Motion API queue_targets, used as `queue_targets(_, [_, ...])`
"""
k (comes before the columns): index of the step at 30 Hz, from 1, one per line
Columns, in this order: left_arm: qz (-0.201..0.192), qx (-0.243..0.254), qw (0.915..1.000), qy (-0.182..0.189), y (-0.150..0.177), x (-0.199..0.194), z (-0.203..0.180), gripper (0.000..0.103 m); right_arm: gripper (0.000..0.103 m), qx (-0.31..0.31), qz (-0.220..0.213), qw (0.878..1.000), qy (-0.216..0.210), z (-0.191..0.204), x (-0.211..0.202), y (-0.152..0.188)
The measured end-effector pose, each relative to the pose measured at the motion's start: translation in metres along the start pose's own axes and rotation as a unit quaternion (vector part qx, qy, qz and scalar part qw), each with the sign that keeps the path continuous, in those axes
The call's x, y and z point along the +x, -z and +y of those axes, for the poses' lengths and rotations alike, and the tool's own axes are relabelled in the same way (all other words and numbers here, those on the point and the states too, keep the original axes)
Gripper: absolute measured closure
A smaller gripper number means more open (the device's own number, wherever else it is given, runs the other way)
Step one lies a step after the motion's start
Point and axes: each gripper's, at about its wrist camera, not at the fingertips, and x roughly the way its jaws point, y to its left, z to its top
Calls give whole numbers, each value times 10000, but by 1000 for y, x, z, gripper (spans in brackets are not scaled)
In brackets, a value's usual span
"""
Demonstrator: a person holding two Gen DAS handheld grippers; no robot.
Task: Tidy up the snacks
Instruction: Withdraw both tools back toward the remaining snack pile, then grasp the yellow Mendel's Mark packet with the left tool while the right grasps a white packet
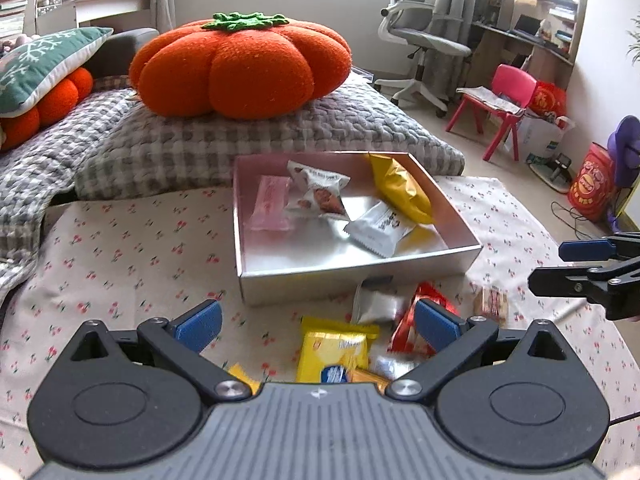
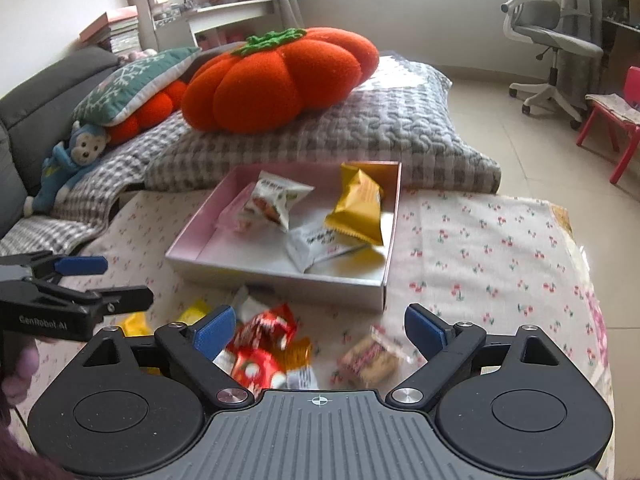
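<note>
My left gripper (image 1: 318,326) hangs with its jaws spread wide and nothing between the blue pads (image 1: 200,326). My right gripper (image 2: 320,330) is also released, jaws apart and empty. In the left view it shows at the right edge (image 1: 560,264), and in the right view the left one shows at the left edge (image 2: 104,280).

Both point down at a table under a cherry-print cloth (image 1: 132,248). A shallow silver box (image 1: 352,274) sits in the middle of the cloth, its far side close to a grey checked cushion (image 1: 224,140). Inside lie four snacks: a pink pack (image 1: 270,204) at the far left, a white pack with a biscuit picture (image 1: 318,194) beside it and partly over it, a plain white pack (image 1: 378,228) nearer the middle, and a yellow pack (image 1: 402,186) leaning in the far right corner, resting over the plain white one.

The loose snacks lie on the cloth just near of the box. A yellow wafer pack (image 1: 334,350) is nearest my left gripper, with a silver pack (image 1: 376,304) beyond it touching the box's near wall, and a red pack (image 2: 260,344) just to their right. A small clear-wrapped biscuit (image 2: 372,358) lies apart, further right, below my right gripper's opening.

An orange pumpkin pillow (image 1: 244,68) sits on the cushion, far from the box.
</note>
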Motion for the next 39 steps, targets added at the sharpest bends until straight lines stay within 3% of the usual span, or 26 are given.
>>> queue_targets(7, [-88, -32, 9999, -77, 23, -16, 13, 1, 9, -66, -20, 10000, -46, 5, -13, 26])
queue_targets(12, [-125, -22, 9999, -82, 43, -21, 23, 1, 5, -57, -275, 9996, -29, 8, -19, 53])
queue_targets(18, [-196, 60, 9998, 25, 66, -26, 31, 1, 5, -664, -349, 9972, 27, 19, -20, 81])
queue_targets(25, [-202, 80, 9997, 78, 89, -24, 41, 1, 5, -726, -427, 9964, 124, 15, -22, 103])
queue_targets(30, [-19, -2, 10000, 46, 92, -18, 47, 1, 5, -780, -227, 9961, 330, 11, -11, 115])
queue_targets(39, [180, 62, 9998, 22, 100, -8, 49, 6, 5, -757, 176, 9965, 314, 9, 4, 128])
